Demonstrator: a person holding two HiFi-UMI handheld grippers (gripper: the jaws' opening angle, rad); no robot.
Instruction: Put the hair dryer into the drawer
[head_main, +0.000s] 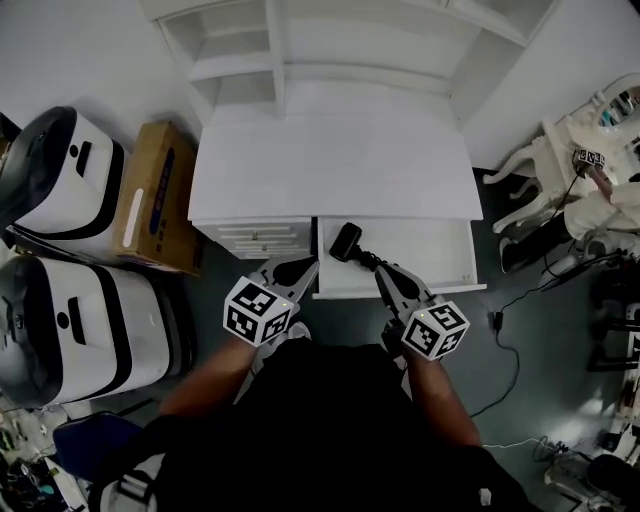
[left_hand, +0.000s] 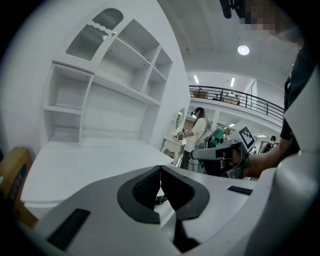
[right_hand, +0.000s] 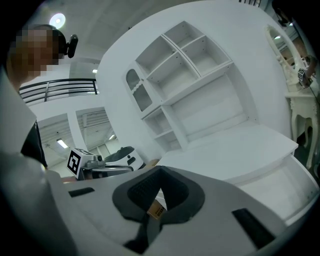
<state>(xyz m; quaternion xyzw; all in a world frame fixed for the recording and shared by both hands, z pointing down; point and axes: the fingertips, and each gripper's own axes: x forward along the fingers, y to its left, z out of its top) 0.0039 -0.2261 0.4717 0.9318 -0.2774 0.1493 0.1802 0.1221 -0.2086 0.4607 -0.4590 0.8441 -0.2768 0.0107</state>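
Note:
The black hair dryer (head_main: 346, 241) lies in the front left corner of the open white drawer (head_main: 440, 250), its handle and cord trailing toward me. My right gripper (head_main: 383, 273) is shut, with its tips at the end of that cord; whether they touch it is unclear. In the right gripper view the pads (right_hand: 150, 189) meet and a small tan tag (right_hand: 156, 211) shows in the gap below them. My left gripper (head_main: 300, 268) hovers left of the drawer front, shut and empty. In the left gripper view a coil of cord (left_hand: 160, 200) shows under its pads (left_hand: 148, 186).
The white desk (head_main: 330, 160) with its shelf hutch stands ahead, with closed drawers (head_main: 262, 238) left of the open one. A cardboard box (head_main: 155, 195) and two white machines (head_main: 70, 170) stand at the left. Cables (head_main: 505, 340) cross the floor at the right, near a person (head_main: 610, 205).

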